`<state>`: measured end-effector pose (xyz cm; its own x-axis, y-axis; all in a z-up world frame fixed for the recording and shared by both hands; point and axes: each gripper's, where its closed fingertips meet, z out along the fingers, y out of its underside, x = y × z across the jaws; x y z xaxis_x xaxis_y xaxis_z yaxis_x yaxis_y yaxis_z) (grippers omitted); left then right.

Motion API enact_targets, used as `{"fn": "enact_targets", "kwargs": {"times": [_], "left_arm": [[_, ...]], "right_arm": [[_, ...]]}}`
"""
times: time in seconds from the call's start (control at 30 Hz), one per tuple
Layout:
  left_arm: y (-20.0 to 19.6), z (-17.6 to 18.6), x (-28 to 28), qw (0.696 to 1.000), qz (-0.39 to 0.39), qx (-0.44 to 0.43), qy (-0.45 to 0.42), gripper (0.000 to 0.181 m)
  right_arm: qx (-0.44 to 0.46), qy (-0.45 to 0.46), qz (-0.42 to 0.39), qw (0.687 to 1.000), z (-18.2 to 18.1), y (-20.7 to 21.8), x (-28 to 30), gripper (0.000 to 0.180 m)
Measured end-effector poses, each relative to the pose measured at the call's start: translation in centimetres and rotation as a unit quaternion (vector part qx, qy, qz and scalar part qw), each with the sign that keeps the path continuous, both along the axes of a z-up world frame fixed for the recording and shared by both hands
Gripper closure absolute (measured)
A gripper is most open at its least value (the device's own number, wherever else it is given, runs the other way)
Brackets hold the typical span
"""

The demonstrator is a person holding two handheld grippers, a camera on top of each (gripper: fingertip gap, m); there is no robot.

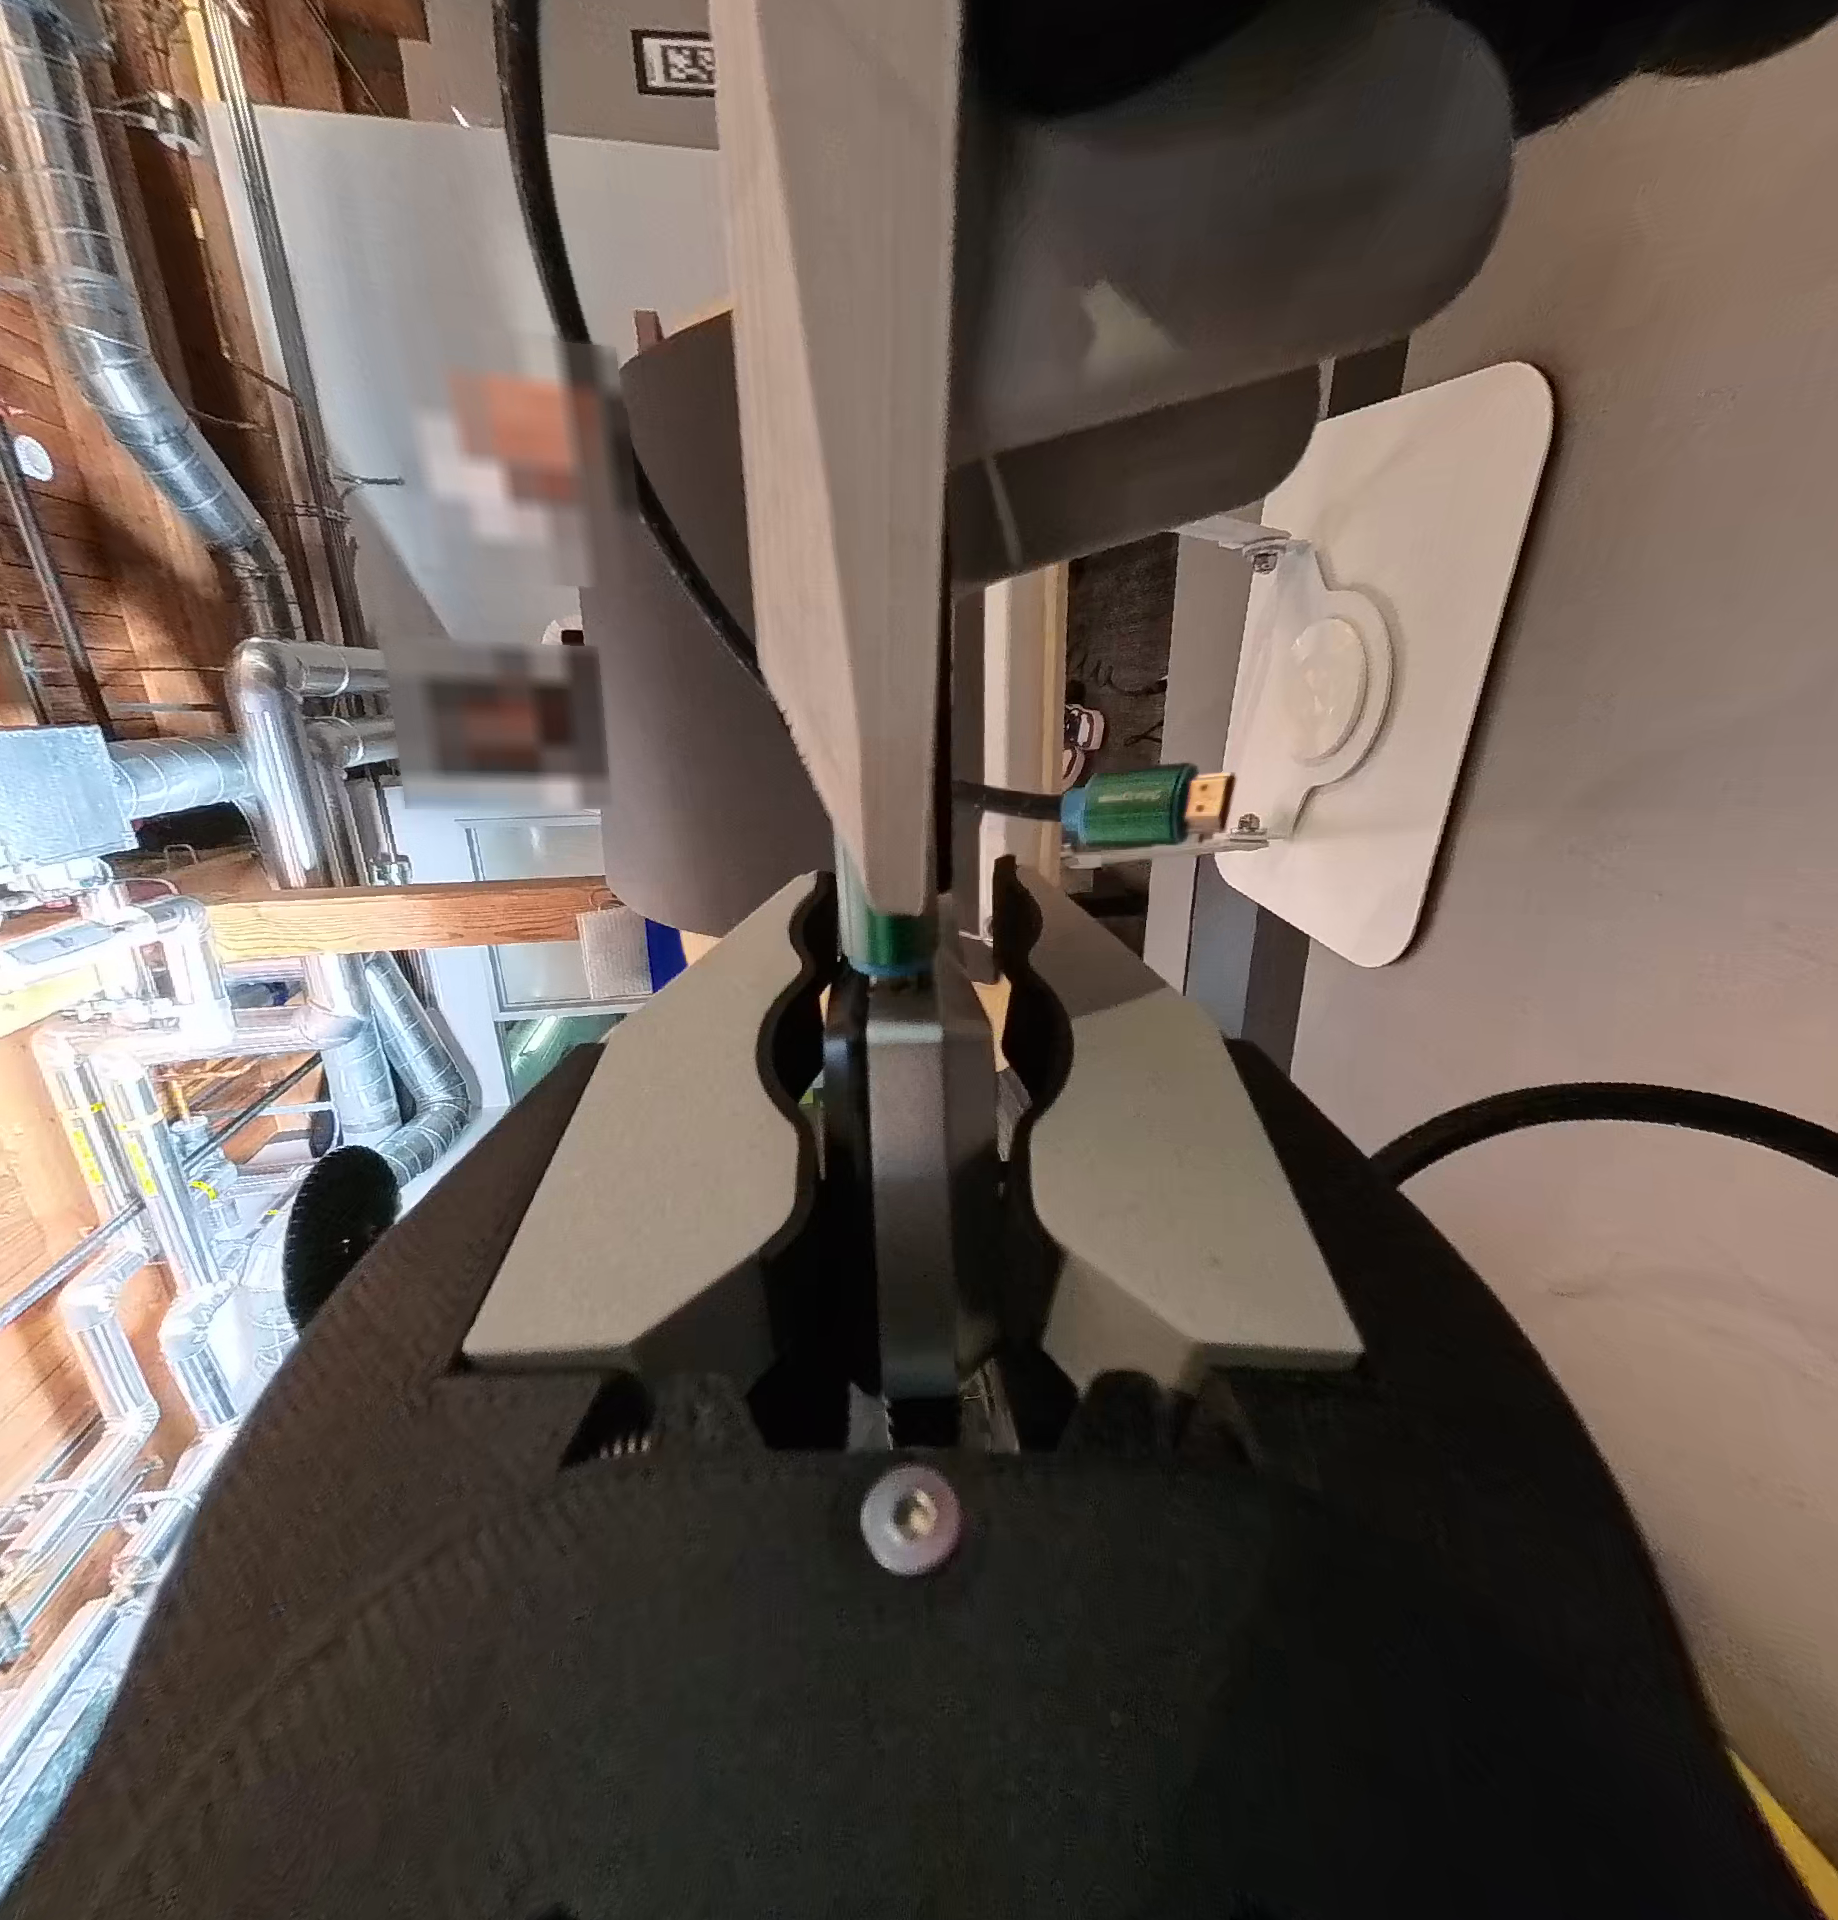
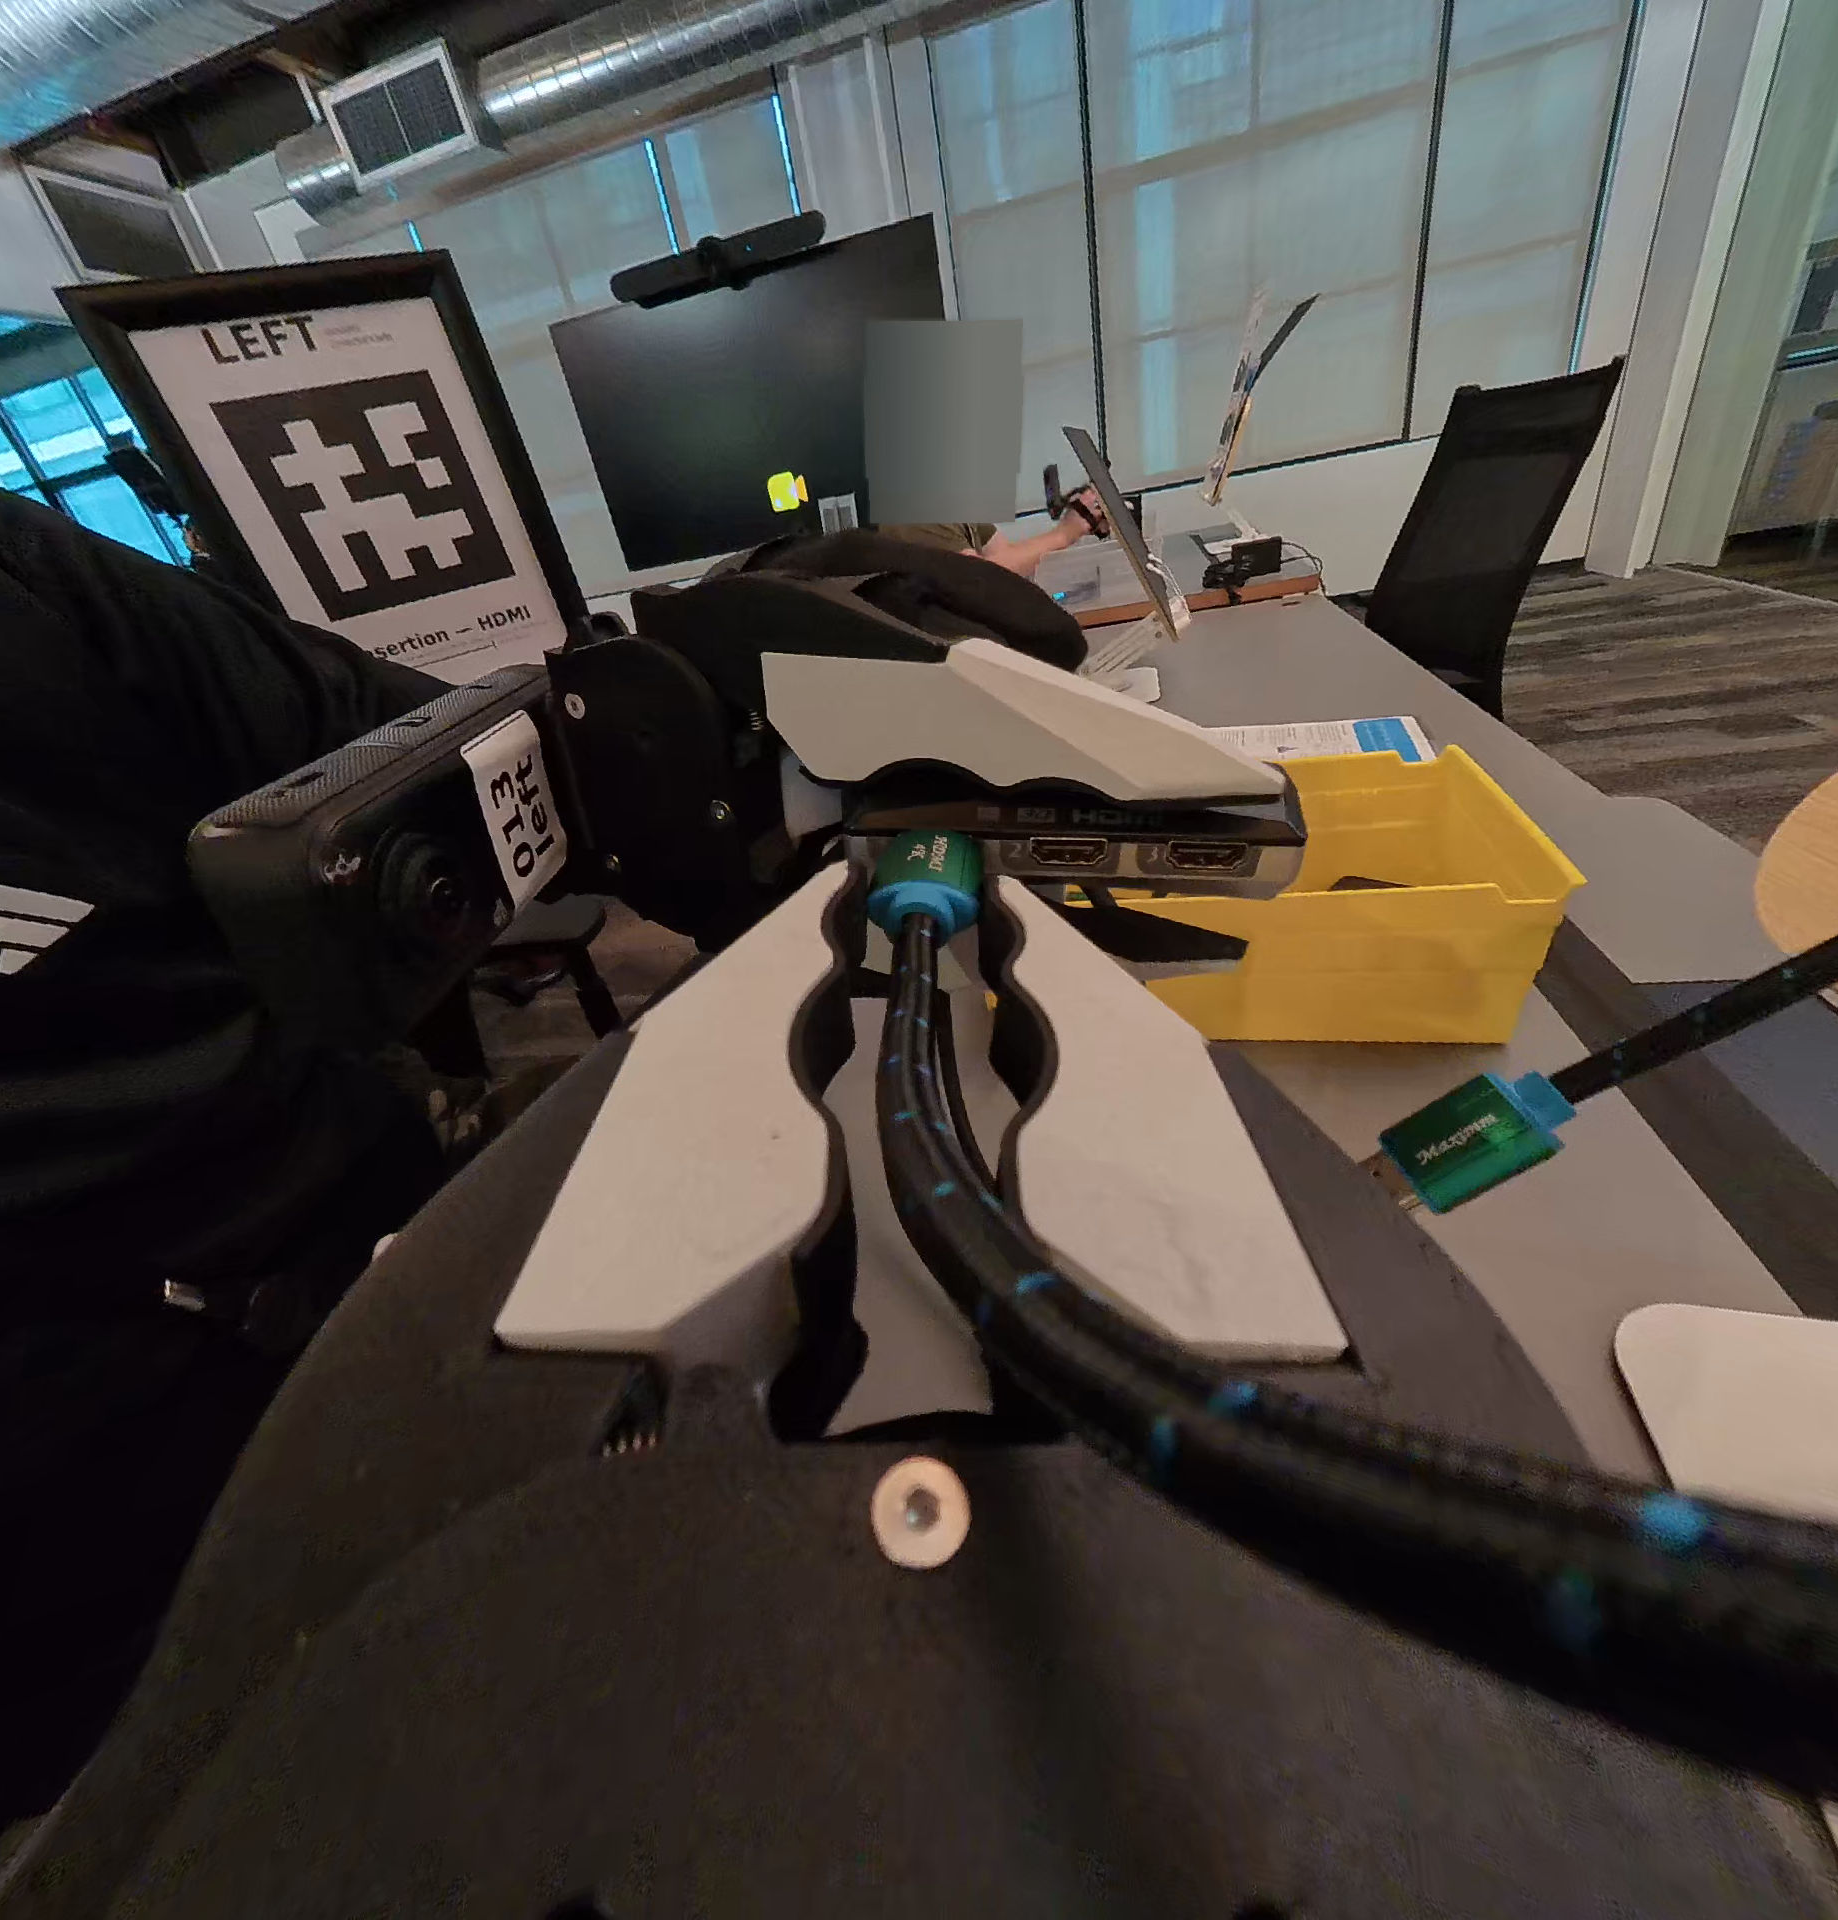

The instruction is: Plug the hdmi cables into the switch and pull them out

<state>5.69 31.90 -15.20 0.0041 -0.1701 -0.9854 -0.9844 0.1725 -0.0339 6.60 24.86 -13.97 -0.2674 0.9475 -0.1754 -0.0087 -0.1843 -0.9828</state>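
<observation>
My left gripper (image 1: pixel 910 883) is shut on the dark grey HDMI switch (image 1: pixel 920 1122) and holds it edge-on above the table. In the right wrist view the left gripper (image 2: pixel 1263 862) clamps the switch (image 2: pixel 1123 831) from above and below, with two empty ports facing me. My right gripper (image 2: pixel 923 883) is shut on a green HDMI plug (image 2: pixel 923 868) that sits in the switch's leftmost port. Its black braided cable (image 2: pixel 1102 1351) runs back between my fingers. In the left wrist view this plug (image 1: pixel 889 930) shows under the right gripper's finger (image 1: pixel 842 520). A second green plug (image 2: pixel 1471 1143) lies loose on the table; it also shows in the left wrist view (image 1: pixel 1138 816).
A yellow bin (image 2: pixel 1362 935) stands on the grey table (image 2: pixel 1362 665) just behind the switch. A white mat (image 2: pixel 1746 1392) lies at the right; in the left wrist view the mat (image 1: pixel 1414 675) carries a clear stand (image 1: pixel 1299 675). A marker sign (image 2: pixel 343 478), a monitor (image 2: pixel 749 416) and a black chair (image 2: pixel 1486 499) stand behind. Across from one pair of fingers to the other is roughly 7 cm.
</observation>
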Motion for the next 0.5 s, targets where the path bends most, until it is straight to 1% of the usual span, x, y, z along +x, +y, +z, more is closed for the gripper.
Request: {"fn": "enact_targets", "kwargs": {"times": [0.13, 0.5], "left_arm": [[-0.09, -0.02, 0.16, 1.000, -0.005, 0.000, 0.004, 0.152], [-0.33, -0.47, 0.47, 1.000, -0.016, -0.009, 0.007, 0.152]], "right_arm": [[0.016, -0.011, -0.008, 1.000, -0.14, -0.04, 0.07, 0.161], [0.015, -0.038, -0.014, 0.999, -0.58, -0.12, 0.08, 0.161]]}}
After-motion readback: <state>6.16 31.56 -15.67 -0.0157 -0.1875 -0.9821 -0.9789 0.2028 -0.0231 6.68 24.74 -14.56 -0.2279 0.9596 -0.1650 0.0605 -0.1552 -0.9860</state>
